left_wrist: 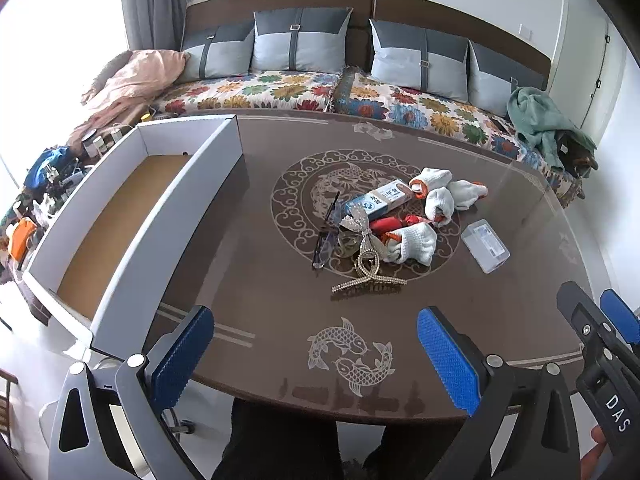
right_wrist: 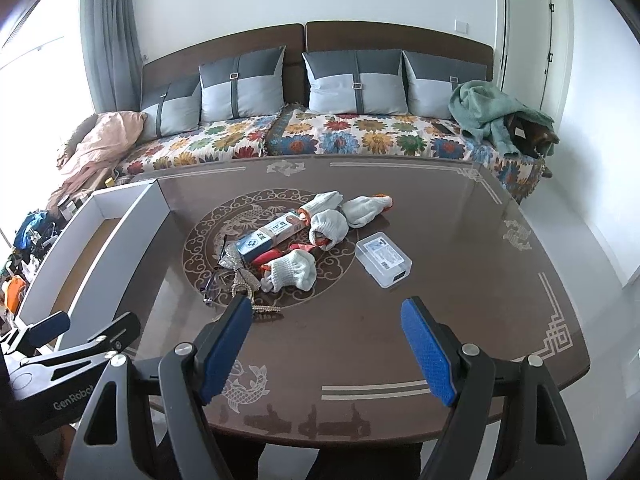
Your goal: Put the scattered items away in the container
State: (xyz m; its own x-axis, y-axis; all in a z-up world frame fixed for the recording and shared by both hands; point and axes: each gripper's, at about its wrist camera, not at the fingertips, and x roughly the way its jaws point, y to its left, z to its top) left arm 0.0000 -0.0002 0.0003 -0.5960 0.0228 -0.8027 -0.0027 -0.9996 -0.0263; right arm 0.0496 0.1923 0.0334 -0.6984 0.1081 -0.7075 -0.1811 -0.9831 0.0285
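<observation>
A pile of loose items lies mid-table: white work gloves (left_wrist: 414, 242) (right_wrist: 294, 270) with orange cuffs, a long toothpaste box (left_wrist: 380, 200) (right_wrist: 272, 234), black-framed glasses (left_wrist: 326, 232), a glittery bow clip (left_wrist: 362, 236) and a clear plastic case (left_wrist: 485, 245) (right_wrist: 383, 259) off to the right. A white cardboard box (left_wrist: 120, 216) (right_wrist: 96, 256) with a brown floor stands empty at the table's left. My left gripper (left_wrist: 316, 350) hangs open over the near table edge. My right gripper (right_wrist: 326, 342) is open too, short of the pile. Each gripper shows at the edge of the other's view.
The brown table (left_wrist: 280, 320) (right_wrist: 460, 312) has a glass top with fish patterns. Behind it runs a sofa (right_wrist: 320, 136) with grey cushions, a pink blanket and a green blanket. Clutter (left_wrist: 44, 184) lies on the floor at the left beyond the box.
</observation>
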